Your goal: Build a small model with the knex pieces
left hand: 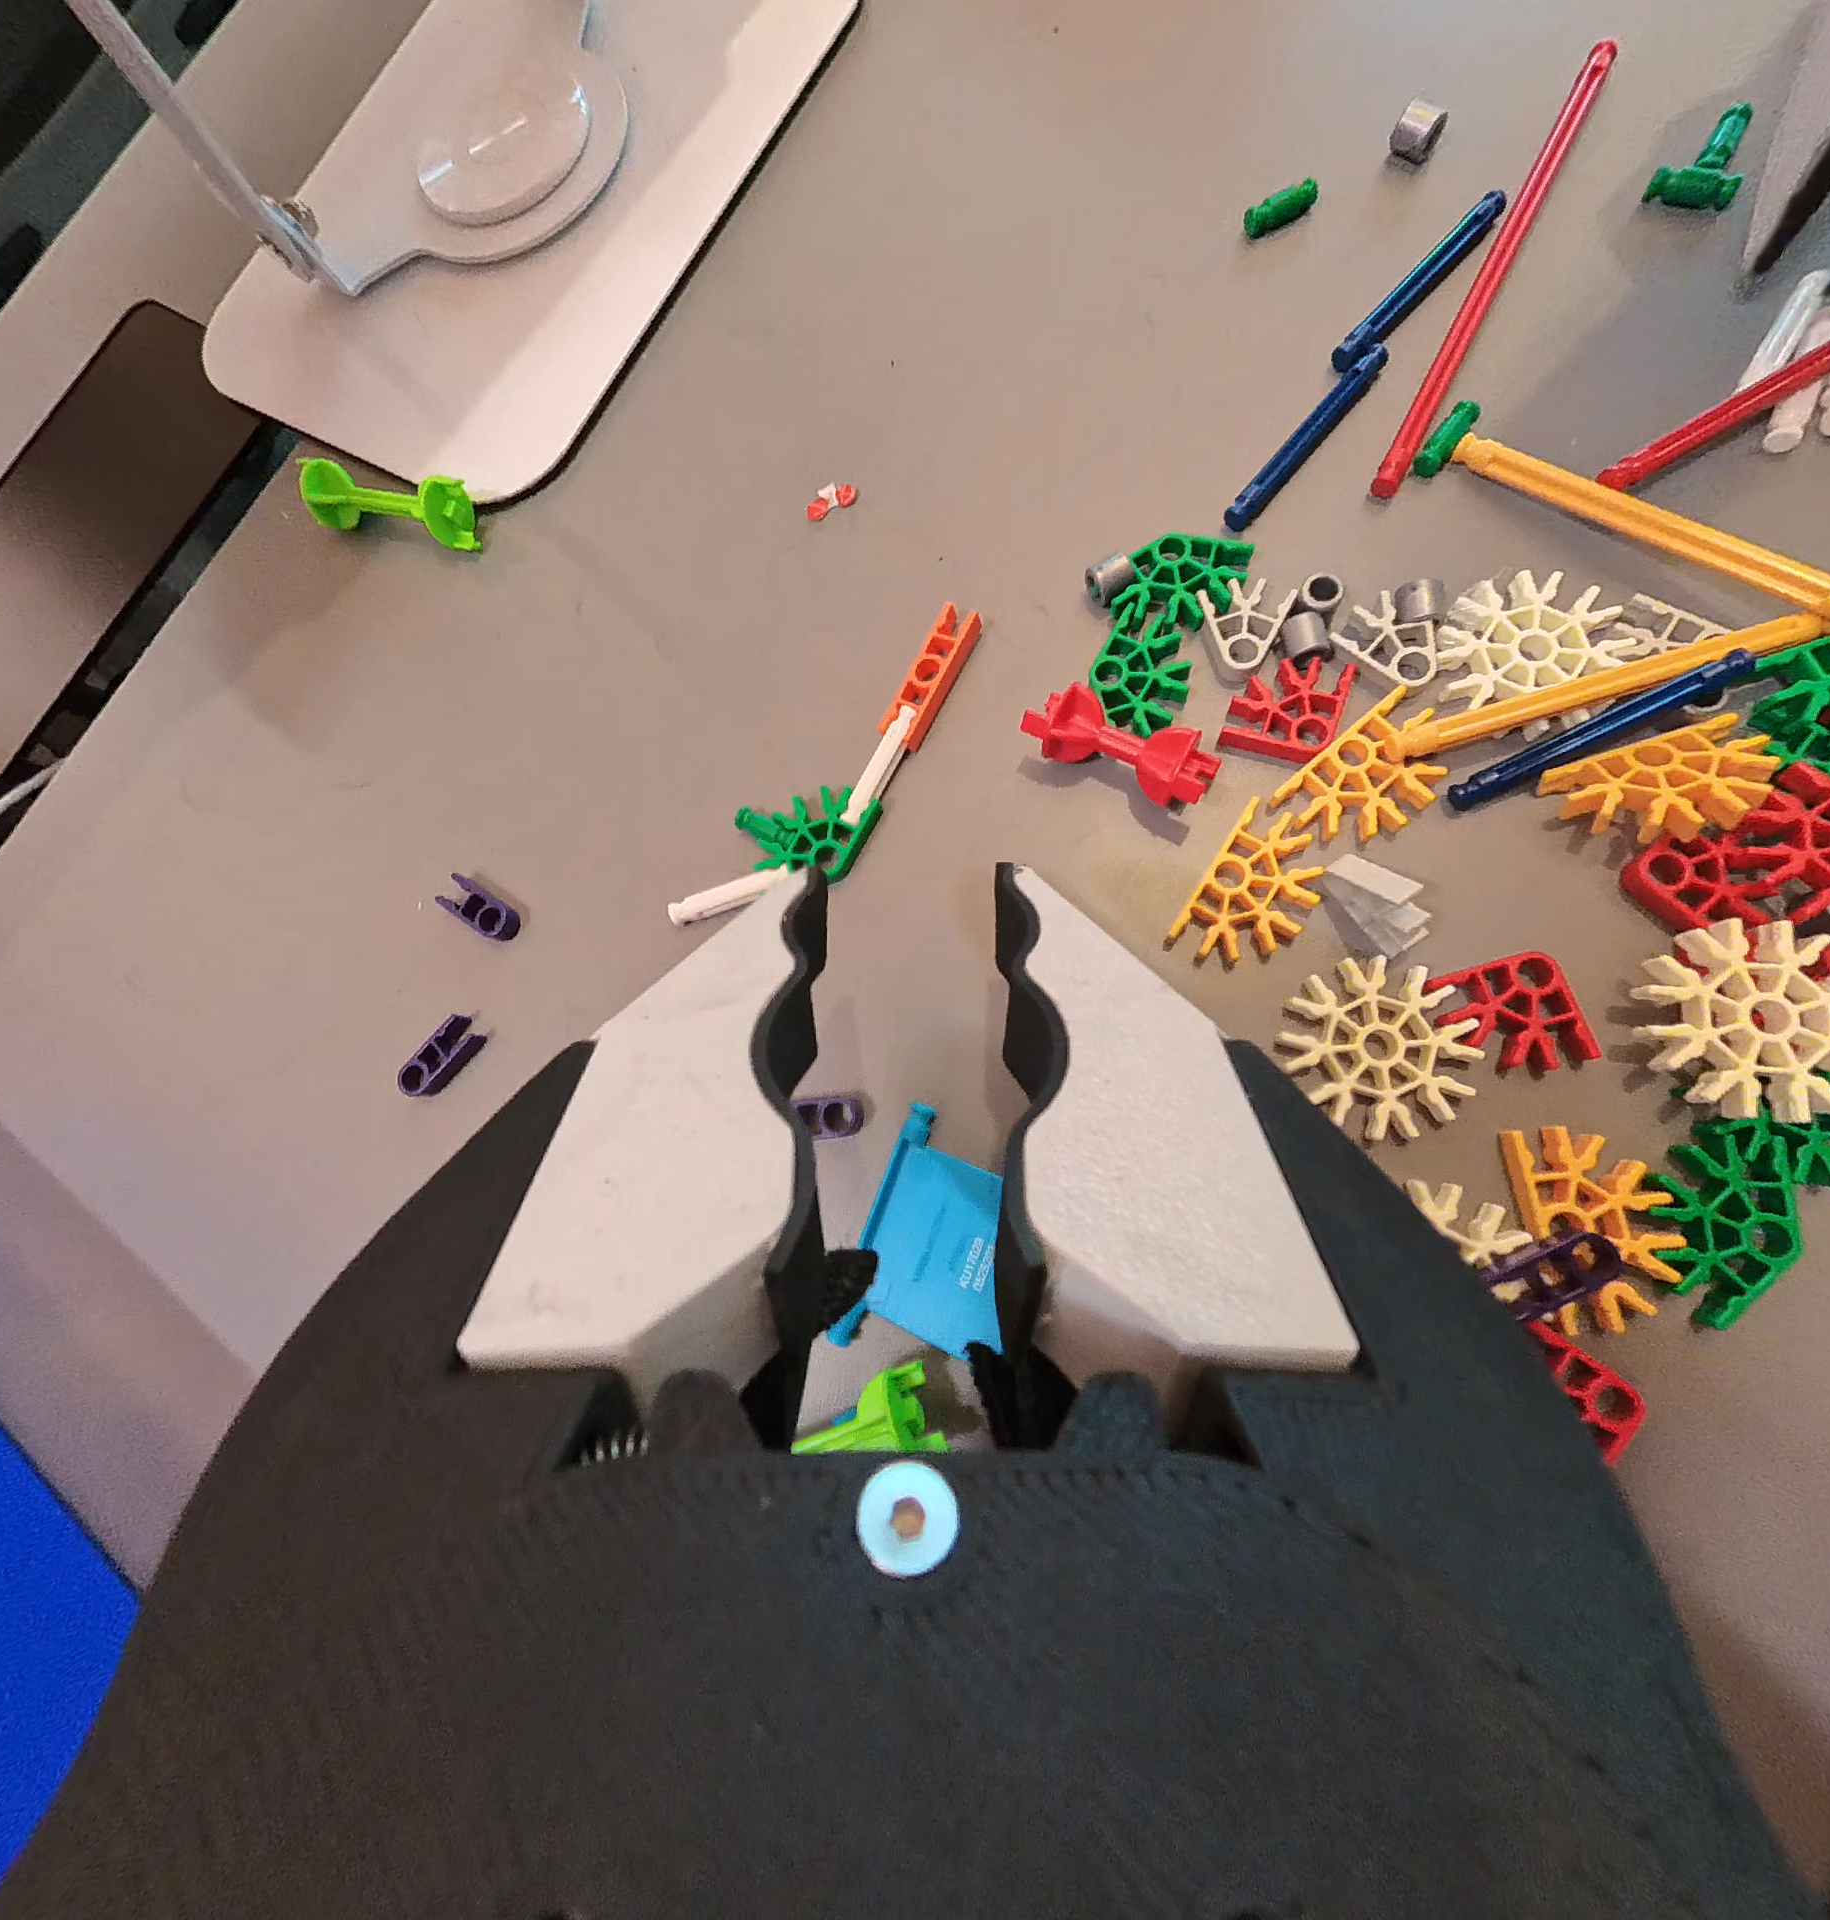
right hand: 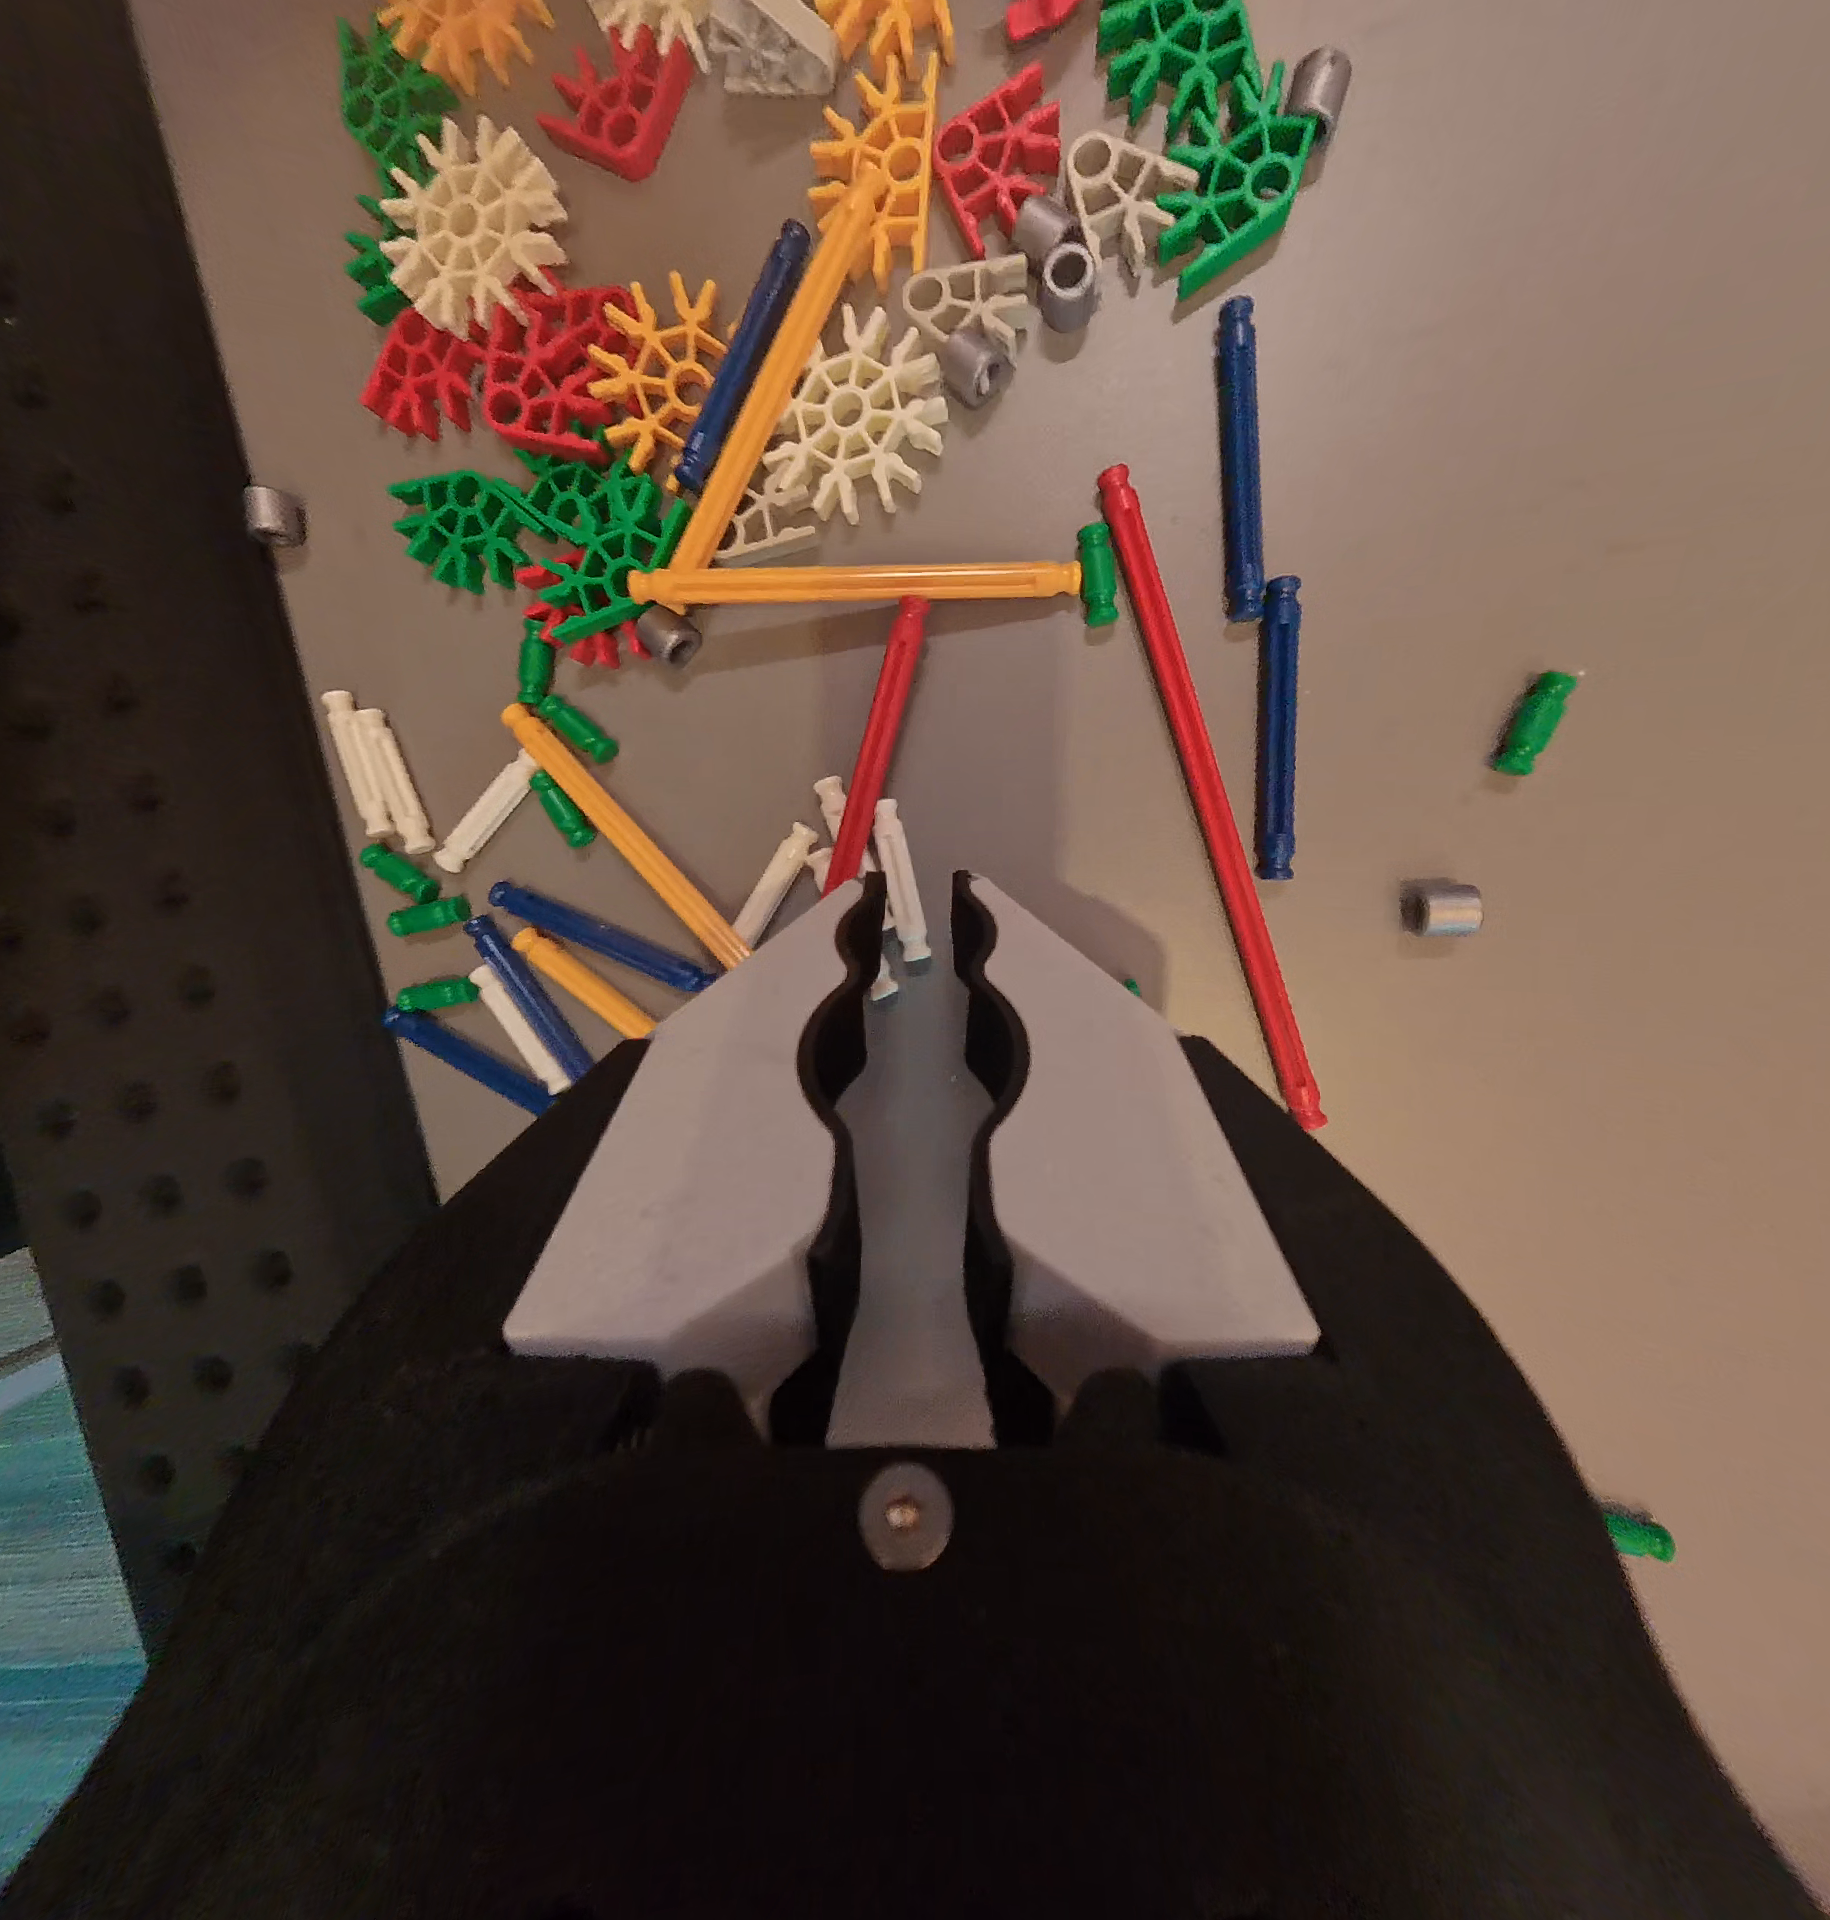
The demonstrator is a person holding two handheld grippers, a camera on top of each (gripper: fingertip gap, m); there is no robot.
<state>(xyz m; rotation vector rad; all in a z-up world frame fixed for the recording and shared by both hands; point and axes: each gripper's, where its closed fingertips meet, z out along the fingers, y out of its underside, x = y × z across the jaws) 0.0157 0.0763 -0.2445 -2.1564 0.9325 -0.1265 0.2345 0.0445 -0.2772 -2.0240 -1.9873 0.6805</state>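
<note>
My left gripper [left hand: 911, 883] is open and holds nothing, hovering over the grey table [left hand: 682, 644]. Between its jaws, lower down, lie a blue flat panel [left hand: 932, 1247], a purple clip [left hand: 830, 1117] and a lime green piece [left hand: 875, 1413]. Just ahead of its left fingertip sits a small assembly: a green connector [left hand: 812, 836], white rods [left hand: 724, 896] and an orange connector [left hand: 937, 665]. My right gripper [right hand: 918, 883] is open by a narrow gap. A short white rod [right hand: 898, 873] lies between its tips, and a red rod [right hand: 880, 738] runs just ahead.
A heap of snowflake connectors and coloured rods lies to the right in the left wrist view [left hand: 1513, 831] and ahead in the right wrist view [right hand: 734, 364]. A flat white stand base [left hand: 495, 208] sits at the far left. A dark perforated panel [right hand: 111, 831] borders the table's left. The grippers' ends are close to 25 cm from one another. To reach the green connector [left hand: 812, 836] in a straight line is about 5 cm for my left fingers, about 25 cm for my right.
</note>
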